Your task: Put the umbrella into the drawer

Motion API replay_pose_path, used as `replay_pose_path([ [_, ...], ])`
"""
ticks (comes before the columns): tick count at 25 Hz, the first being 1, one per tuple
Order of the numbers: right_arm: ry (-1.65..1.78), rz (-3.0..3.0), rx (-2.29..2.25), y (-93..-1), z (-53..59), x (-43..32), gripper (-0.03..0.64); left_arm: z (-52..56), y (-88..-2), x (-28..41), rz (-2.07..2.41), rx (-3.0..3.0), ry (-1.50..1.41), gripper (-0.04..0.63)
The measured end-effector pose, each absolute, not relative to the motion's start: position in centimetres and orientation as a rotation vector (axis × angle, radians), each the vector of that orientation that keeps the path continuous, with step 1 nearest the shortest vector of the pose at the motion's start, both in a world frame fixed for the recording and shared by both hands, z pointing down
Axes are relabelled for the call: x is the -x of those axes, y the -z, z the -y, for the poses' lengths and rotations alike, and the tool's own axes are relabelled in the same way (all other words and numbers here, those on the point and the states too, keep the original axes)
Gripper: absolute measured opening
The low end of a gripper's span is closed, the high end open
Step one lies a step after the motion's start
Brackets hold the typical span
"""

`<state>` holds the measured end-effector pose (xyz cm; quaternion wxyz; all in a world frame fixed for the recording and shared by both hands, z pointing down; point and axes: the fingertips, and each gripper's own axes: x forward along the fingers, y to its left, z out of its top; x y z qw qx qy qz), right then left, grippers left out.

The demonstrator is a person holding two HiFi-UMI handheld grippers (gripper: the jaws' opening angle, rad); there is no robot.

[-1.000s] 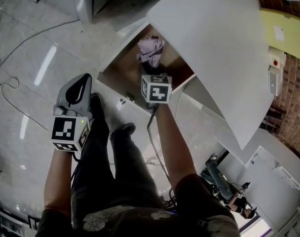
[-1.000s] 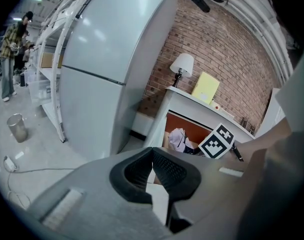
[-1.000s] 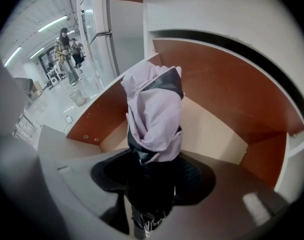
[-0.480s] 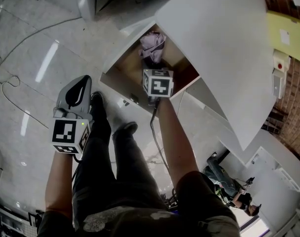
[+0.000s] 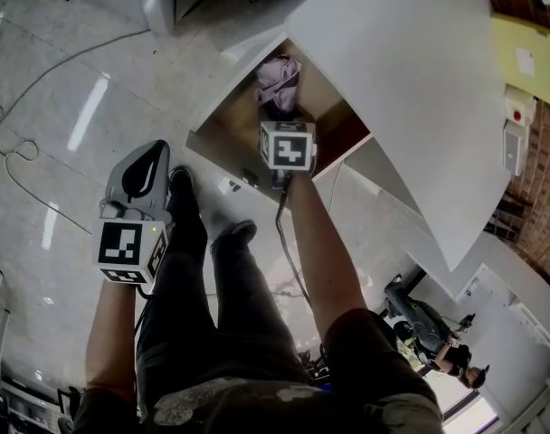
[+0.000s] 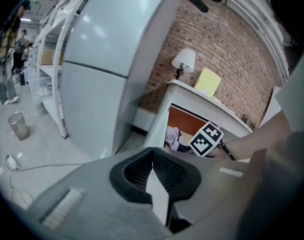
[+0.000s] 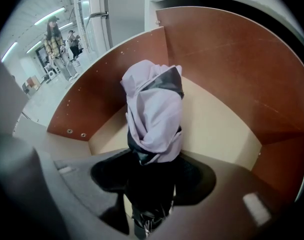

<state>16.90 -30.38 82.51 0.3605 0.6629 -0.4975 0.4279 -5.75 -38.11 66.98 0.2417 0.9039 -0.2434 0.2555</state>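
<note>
The umbrella (image 5: 277, 84) is folded, with lilac fabric and a black lower part; it hangs upright inside the open wooden drawer (image 5: 222, 127). My right gripper (image 5: 280, 117) sits under its marker cube and points steeply down. In the right gripper view it (image 7: 151, 178) is shut on the umbrella's (image 7: 154, 111) black part, with the drawer's brown walls (image 7: 232, 79) around it. My left gripper (image 5: 146, 163) hovers over the floor left of the drawer, shut and empty. The left gripper view shows its pads (image 6: 153, 156) meeting and the drawer (image 6: 187, 124) beyond.
A white cabinet top (image 5: 393, 89) overhangs the drawer on the right. The person's legs and shoes (image 5: 180, 193) stand just before the drawer front. A cable (image 5: 22, 152) loops over the floor at left. A tall white fridge (image 6: 107, 59) stands left of the cabinet.
My right gripper has sunk a little toward the drawer with the umbrella still in it. The left gripper has stayed where it was.
</note>
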Motion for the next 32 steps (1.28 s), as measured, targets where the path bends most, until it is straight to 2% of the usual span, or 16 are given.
replay_pose_path([
  [5,-1.099,1.285,-1.665,-82.7,30.4,-16.6,0.245,38.0,-66.9,6.2,0.672,-2.468,-0.694,0.011],
  [14,-1.124,1.296,-1.773,-79.2,30.7,-16.8,0.304,38.1,-64.7,6.8,0.703,-2.506,-0.661,0.011],
  [32,-1.019,1.752,-1.836,-60.8,28.2,-9.6,0.304,30.3,-50.5,10.4,0.970,-2.572,-0.547,0.011],
])
